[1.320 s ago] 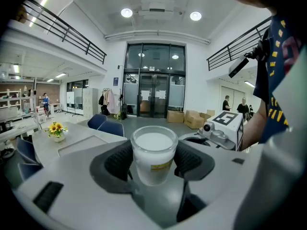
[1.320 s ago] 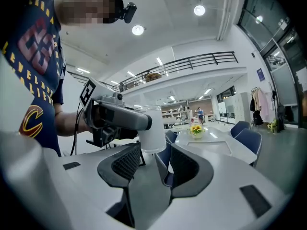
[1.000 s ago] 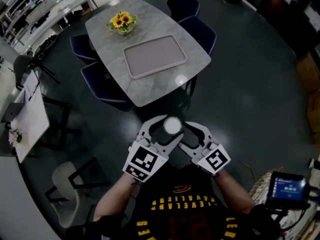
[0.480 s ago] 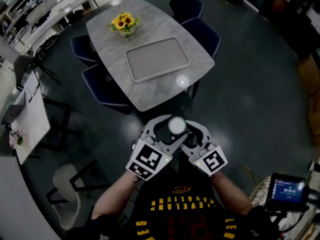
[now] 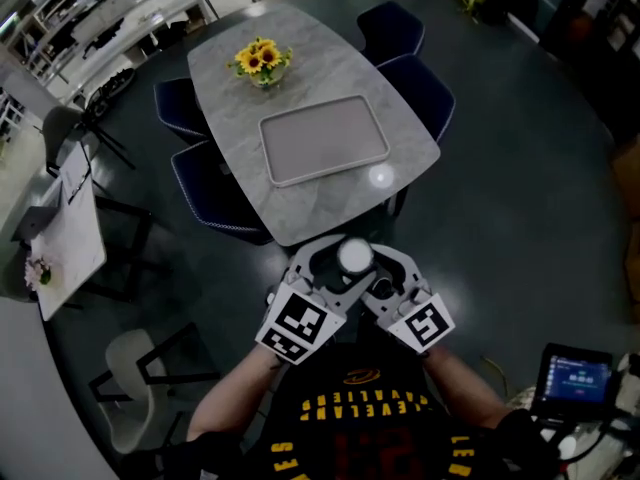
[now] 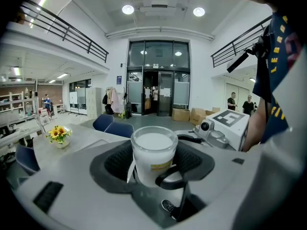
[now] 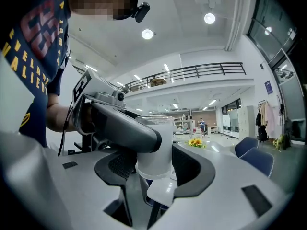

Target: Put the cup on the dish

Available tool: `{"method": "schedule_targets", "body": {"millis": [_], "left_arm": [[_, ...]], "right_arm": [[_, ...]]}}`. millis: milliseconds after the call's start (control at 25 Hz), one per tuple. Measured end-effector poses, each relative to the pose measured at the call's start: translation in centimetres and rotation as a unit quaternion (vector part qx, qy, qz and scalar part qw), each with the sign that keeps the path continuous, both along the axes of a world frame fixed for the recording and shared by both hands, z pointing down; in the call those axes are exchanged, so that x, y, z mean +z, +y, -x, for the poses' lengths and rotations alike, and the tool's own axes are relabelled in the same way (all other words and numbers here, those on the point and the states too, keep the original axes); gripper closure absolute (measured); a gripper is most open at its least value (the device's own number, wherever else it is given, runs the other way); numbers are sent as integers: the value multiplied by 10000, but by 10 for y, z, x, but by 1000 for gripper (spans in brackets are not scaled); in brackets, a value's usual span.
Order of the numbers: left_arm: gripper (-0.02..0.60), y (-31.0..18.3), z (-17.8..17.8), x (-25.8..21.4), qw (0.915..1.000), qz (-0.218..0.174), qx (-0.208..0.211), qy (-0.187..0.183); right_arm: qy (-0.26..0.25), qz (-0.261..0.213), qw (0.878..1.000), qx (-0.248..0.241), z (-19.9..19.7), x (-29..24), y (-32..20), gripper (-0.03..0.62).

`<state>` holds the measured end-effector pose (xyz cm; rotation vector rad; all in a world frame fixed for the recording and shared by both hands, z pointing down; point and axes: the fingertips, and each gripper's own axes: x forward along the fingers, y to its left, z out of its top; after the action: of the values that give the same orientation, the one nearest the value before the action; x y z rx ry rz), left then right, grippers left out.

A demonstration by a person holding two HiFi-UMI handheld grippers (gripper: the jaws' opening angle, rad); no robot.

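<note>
A frosted white cup point(image 5: 354, 256) is held upright in front of the person's chest, over the dark floor. My left gripper point(image 5: 335, 263) is shut on the cup point(image 6: 154, 150), its dark pads pressing the sides. My right gripper point(image 5: 385, 268) stands open around the same cup point(image 7: 156, 152), with a jaw of the left gripper between the cup and one of its pads point(image 7: 120, 164). A black loop curves in front of the cup's base in the left gripper view. No dish is plainly seen. A small bright round spot point(image 5: 379, 176) lies on the table; whether it is a dish I cannot tell.
A grey marble table point(image 5: 310, 198) stands ahead with a grey tray point(image 5: 323, 138) in the middle and a pot of sunflowers point(image 5: 262, 60) at the far end. Blue chairs point(image 5: 420, 88) line both long sides. A white chair point(image 5: 130, 368) and a side desk point(image 5: 70, 238) are at the left.
The table has drawn nearer and lower in the head view. Both grippers have come slightly closer together around the cup.
</note>
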<state>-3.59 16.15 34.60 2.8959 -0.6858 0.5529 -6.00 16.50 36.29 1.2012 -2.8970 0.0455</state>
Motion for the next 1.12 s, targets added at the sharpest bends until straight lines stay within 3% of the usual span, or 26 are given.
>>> {"method": "schedule_targets", "body": {"millis": [560,1120], "left_arm": [[314,-90,-69,-3,9981,-71,-610,68],[314,-140,-98,-1,9920,-190,-1247,-83]], "right_arm": [[14,-63,9979,-640,-70,-3,-88,361],[105,-223,9922,-1219,-100,0,-135,361]]}}
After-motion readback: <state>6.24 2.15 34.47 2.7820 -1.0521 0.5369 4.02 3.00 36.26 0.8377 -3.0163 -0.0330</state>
